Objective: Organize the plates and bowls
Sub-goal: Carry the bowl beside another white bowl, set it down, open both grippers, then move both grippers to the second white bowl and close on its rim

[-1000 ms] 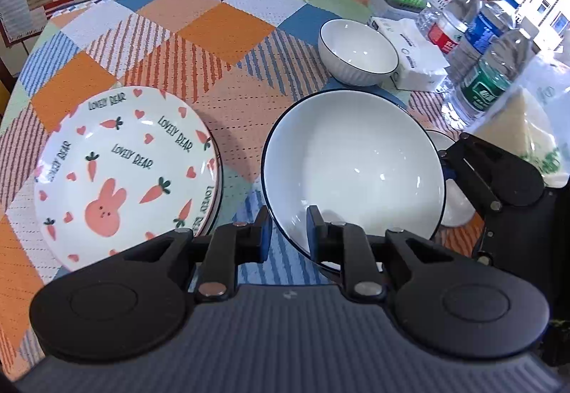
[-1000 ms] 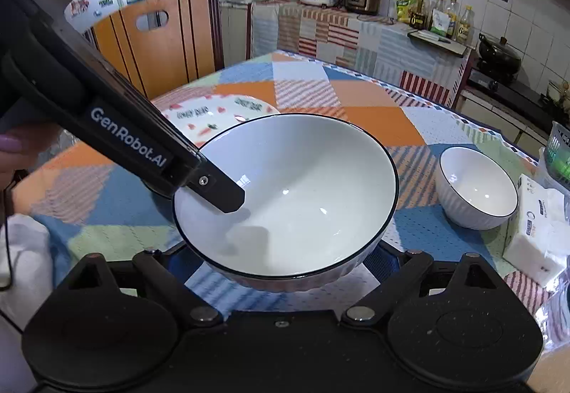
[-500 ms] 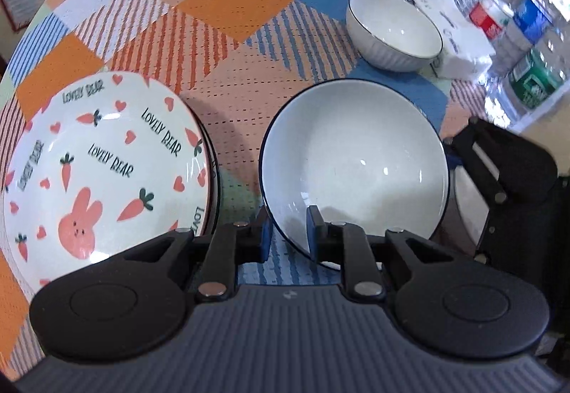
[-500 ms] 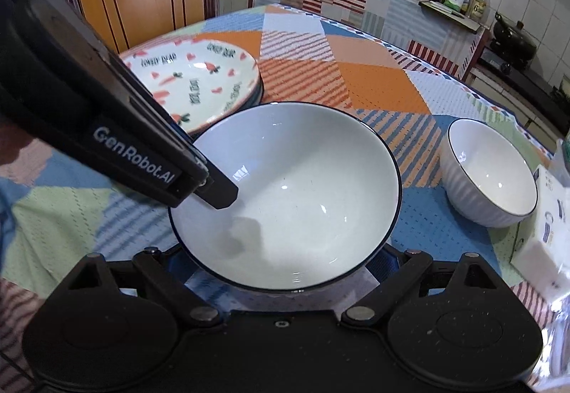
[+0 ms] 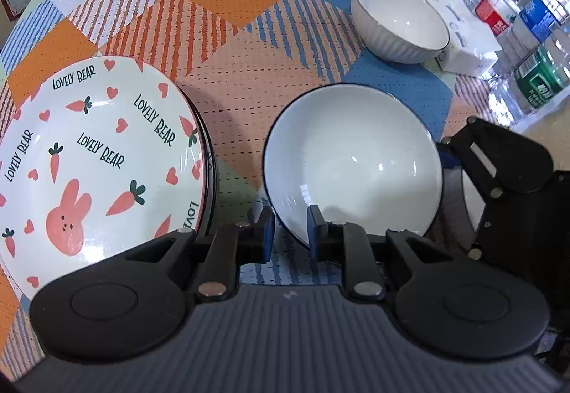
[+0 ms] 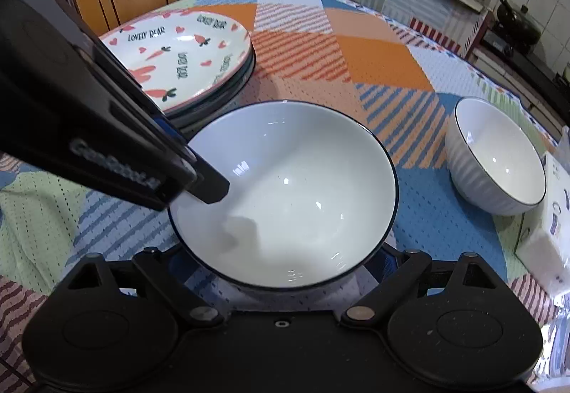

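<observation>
- Patchwork tablecloth (image 5: 249, 47) is being covered by a plate stack (image 5: 96, 158).
- Large bowl (image 5: 352, 161), beside the stack, is being pinched at its rim by the left gripper (image 5: 290, 229); slipping is being risked.
- Right gripper (image 6: 285, 272) is being held spread around its base.

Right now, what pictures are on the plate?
Pink bunny, carrots and hearts on the plate, clearest in the left wrist view.

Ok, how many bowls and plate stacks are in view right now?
Bowls: 2 (large bowl, small bowl)
Plate stacks: 1 (plates under the top one can't be counted)
Total: 3
</observation>
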{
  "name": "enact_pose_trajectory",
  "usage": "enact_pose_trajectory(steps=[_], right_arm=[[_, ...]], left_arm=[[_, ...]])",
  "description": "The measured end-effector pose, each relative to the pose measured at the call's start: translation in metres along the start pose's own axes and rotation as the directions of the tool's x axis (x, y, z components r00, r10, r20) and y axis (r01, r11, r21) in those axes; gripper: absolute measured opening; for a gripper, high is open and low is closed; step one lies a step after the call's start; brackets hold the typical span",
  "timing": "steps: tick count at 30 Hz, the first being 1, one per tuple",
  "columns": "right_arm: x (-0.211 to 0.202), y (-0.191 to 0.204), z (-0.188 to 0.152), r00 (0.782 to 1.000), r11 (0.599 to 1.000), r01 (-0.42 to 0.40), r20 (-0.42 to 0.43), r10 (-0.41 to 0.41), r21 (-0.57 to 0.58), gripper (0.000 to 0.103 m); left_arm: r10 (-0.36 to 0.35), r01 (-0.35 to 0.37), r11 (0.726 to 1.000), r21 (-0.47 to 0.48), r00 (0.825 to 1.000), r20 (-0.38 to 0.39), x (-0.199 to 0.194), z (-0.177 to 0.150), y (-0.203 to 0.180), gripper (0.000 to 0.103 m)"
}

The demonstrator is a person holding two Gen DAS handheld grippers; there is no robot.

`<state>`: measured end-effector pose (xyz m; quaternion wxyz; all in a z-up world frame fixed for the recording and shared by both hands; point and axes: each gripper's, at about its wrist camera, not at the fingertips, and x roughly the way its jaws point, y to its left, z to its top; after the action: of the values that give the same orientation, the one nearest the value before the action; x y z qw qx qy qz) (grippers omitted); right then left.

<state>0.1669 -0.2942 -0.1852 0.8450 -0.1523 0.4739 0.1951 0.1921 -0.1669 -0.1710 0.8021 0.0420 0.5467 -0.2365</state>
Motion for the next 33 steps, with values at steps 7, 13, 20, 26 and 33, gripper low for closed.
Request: enact_pose_trajectory(steps=[7,13,20,26,33], right_arm=[[-0.015,0.006,-0.003,0.998,0.998,0.061,-0.01,-0.061,-0.034,0.095],[-0.056,0.006,-0.012,0.998,0.999,0.043,0.055,-0.043,0.017,0.095],[-0.116,-0.001,-0.025,0.986,0.992,0.055,0.15,-0.072,0.111,0.095],[-0.161,-0.008,-0.038,0.975,0.973,0.05,0.201,-0.096,0.224,0.095],[-0.19,-0.004,-0.056,0.971,0.954,0.066,0.202,-0.129,0.291,0.095]], left_arm=[[0.002,-0.002,1.0,0.004,0.999,0.032,-0.018,-0.002,0.001,0.02],[0.007,-0.008,1.0,0.016,0.999,0.047,-0.039,-0.006,0.003,0.02],[0.013,-0.018,0.997,0.07,0.997,0.071,-0.077,-0.012,-0.002,0.021],[-0.024,0.02,0.997,0.077,0.998,0.052,-0.107,-0.017,-0.012,0.023],[-0.061,0.049,0.986,0.161,0.995,0.074,-0.132,-0.029,-0.038,0.033]])
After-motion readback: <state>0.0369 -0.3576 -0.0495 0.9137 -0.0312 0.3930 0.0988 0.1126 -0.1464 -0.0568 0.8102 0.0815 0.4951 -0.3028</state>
